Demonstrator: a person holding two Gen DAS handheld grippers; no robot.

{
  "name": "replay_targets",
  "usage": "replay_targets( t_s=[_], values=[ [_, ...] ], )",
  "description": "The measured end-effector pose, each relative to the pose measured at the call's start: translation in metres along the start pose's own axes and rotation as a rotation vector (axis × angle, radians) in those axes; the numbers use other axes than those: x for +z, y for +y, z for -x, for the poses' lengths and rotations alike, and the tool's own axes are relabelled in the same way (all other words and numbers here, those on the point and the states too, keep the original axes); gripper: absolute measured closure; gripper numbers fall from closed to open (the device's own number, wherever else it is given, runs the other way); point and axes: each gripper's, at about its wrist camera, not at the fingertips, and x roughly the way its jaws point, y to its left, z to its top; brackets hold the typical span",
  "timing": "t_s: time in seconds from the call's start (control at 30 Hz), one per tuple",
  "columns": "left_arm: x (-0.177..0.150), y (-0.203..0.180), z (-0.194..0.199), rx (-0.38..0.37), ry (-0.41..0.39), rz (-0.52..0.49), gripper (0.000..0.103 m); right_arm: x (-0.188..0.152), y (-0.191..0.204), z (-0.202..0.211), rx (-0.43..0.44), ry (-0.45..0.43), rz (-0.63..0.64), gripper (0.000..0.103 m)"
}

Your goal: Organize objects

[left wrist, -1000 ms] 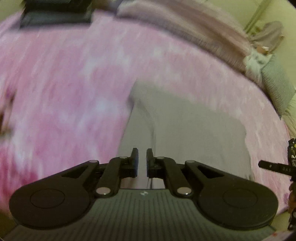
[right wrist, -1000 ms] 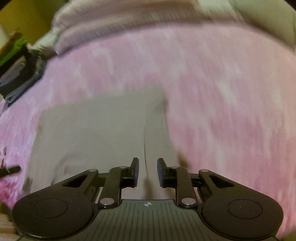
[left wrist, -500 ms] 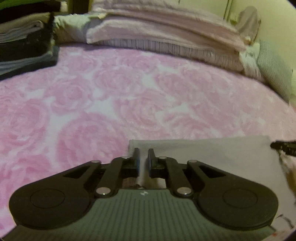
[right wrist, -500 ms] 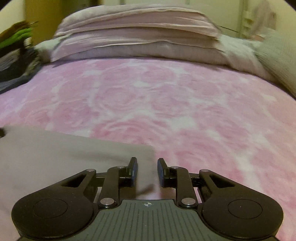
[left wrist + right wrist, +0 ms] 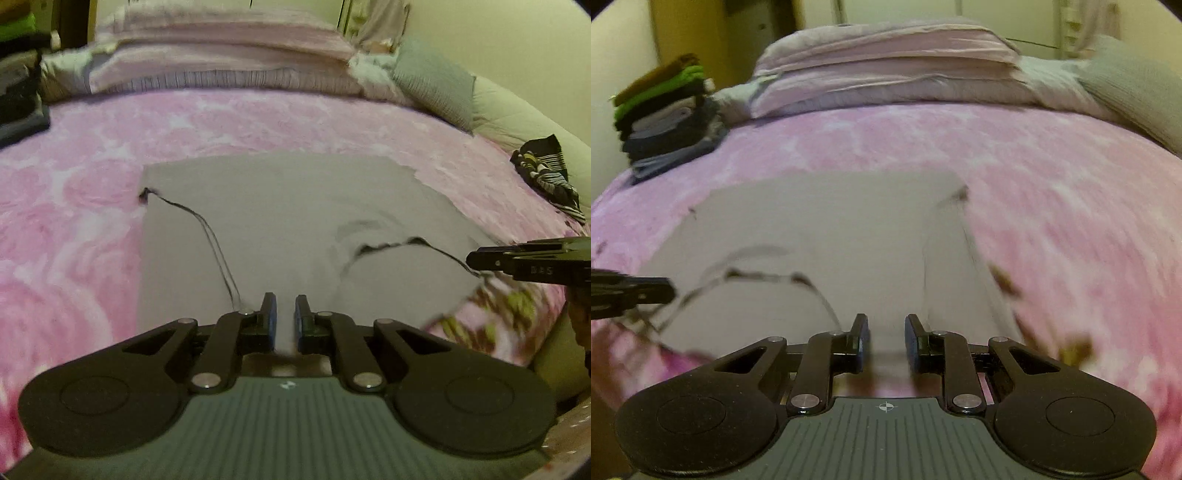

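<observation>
A grey cloth [image 5: 280, 221] lies spread on the pink rose-patterned bed [image 5: 74, 236], filling the middle of both wrist views, its far edge across mid-frame and its near edge under the cameras. The left tongs [image 5: 285, 314] stand at the lower centre of their view with the jaws a narrow gap apart; the cloth's near edge seems to run between them, but whether they pinch it cannot be told. The right tongs [image 5: 885, 332] show a wider gap with only blurred cloth behind, so they look open and empty.

The step in hand looks like laying the cloth flat before a fold. A ripple with a dark seam [image 5: 384, 243] sits in the right half of the left view, so the next move probably calls for smoothing that fold or taking both near corners and carrying them evenly toward the far edge.

The left view alone shows a striped dark garment [image 5: 546, 173] at the right edge of the frame, near the bed's side, and the right tongs' tip entering from the right. The right view alone shows the full stack of folded clothes [image 5: 665, 118] at upper left, a likely resting place for the cloth. Stacked pink bedding [image 5: 886, 62] spans the top of both frames.
</observation>
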Motion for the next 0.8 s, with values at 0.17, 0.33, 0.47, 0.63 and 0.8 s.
replay_targets(
  t_s=[0.17,0.33,0.47,0.63,0.8],
  values=[
    [-0.007,-0.009,0.025,0.057,0.041,0.042,0.095,-0.011,0.023,0.021,-0.136,0.037,-0.053,0.084],
    [0.001,-0.023,0.069,0.089,0.042,0.08,0.084,-0.009,0.048,0.081,-0.109,-0.058,-0.136,0.051],
    [0.003,-0.037,0.106,0.091,0.013,0.073,0.07,-0.005,0.075,0.121,-0.076,-0.119,-0.103,0.045],
    [-0.006,-0.049,0.137,0.109,0.003,0.057,0.07,-0.017,0.096,0.146,-0.05,-0.126,-0.107,0.044],
    [-0.013,-0.058,0.157,0.105,-0.003,0.041,0.07,-0.027,0.11,0.165,-0.037,-0.135,-0.102,0.044]
  ],
)
